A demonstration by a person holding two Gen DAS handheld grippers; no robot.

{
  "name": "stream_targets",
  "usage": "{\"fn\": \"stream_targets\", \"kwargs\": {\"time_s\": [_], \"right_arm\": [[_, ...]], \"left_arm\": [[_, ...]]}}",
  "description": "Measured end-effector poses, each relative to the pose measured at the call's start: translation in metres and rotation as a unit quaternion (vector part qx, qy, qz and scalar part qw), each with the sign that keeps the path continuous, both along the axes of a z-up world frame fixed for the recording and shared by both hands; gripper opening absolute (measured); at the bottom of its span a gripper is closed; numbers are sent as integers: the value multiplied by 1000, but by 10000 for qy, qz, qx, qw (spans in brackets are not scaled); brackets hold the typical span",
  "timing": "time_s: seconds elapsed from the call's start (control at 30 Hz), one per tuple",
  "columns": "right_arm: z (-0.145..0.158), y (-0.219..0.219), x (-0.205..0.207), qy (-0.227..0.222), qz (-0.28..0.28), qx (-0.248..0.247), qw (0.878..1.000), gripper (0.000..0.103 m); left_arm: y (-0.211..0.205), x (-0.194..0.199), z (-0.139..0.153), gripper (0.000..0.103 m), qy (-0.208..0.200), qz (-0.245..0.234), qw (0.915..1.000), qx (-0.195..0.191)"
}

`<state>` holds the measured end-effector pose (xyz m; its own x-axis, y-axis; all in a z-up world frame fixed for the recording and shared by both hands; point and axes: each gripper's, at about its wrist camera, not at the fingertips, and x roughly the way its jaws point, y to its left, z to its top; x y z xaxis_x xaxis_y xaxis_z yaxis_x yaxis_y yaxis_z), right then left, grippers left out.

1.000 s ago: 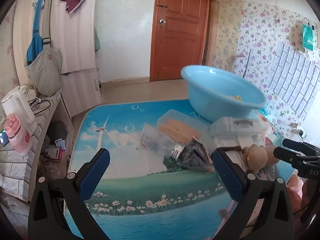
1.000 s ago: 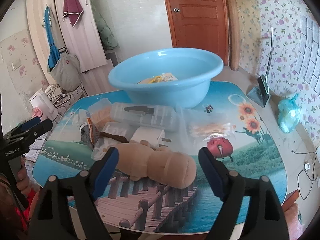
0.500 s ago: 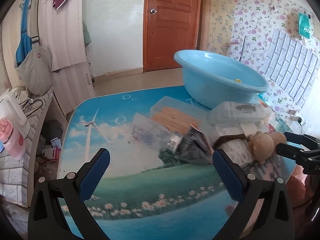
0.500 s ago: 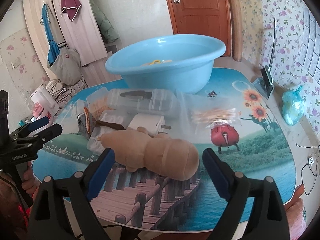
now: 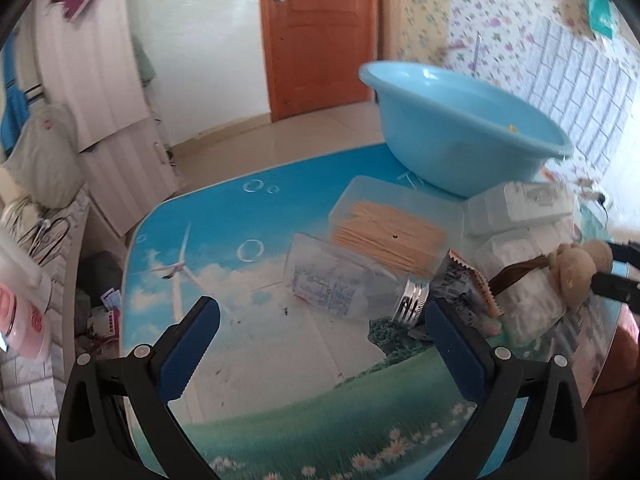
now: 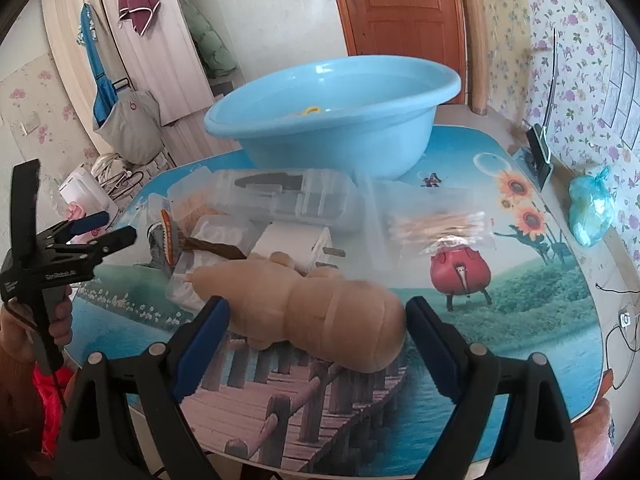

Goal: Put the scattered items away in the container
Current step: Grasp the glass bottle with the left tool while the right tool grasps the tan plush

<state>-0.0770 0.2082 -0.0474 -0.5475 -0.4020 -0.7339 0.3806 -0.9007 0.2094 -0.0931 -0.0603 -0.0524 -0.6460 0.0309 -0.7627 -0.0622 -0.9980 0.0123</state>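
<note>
A light blue basin (image 6: 332,144) (image 5: 440,160) stands at the back of the picture-printed table, with a small yellow item inside. In front of it lies a pile: a clear box with a knife (image 6: 288,200), a white plug (image 6: 292,244), a bag of swabs (image 6: 436,224), a box of wooden sticks (image 5: 392,232) and a clear jar with a silver cap (image 5: 340,280). A tan plush toy (image 6: 312,308) (image 5: 576,272) lies on the table between the fingers of my right gripper (image 6: 316,308), which is open wide. My left gripper (image 5: 320,312) (image 6: 100,232) is open and empty just short of the jar.
A tied blue-green bag (image 6: 592,212) and a dark phone stand (image 6: 540,156) sit at the table's right side. A crinkled snack packet (image 5: 468,292) lies by the jar. The near table edge runs under both grippers. A shelf with a white kettle (image 6: 84,196) is on the left.
My left gripper has come down and closer to the pile, so the jar looms larger. My right gripper's jaws have widened a little around the plush toy, which still lies on the table.
</note>
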Motion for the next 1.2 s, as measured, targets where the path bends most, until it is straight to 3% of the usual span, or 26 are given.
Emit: {"fn": "stream_targets", "kwargs": {"time_s": [0.27,0.5,0.53,0.6,0.9,1.13,1.2], "right_arm": [[0,-4,-3,-27,50,12,10000,91],[1,-8,-2,19,186,55,9998,91],[0,-8,-3,14,203,49,9998,91],[0,-8,-3,3,214,27,9998,92],[-2,3,-5,-113,207,-236,9994,82],[-7,9,-7,-356,99,-334,9988,89],[-12,10,-9,-506,128,-509,9973,87]], "left_arm": [[4,-22,-11,103,-193,-332,9992,-132],[-3,-30,-14,102,-310,-375,9985,263],[-3,-29,-13,100,-273,-368,9984,328],[-4,-26,-14,85,-274,-403,9977,468],[-5,-5,-13,85,-190,-266,9980,546],[-11,22,-5,85,-110,33,9971,749],[-11,29,-4,85,-105,91,9973,721]]}}
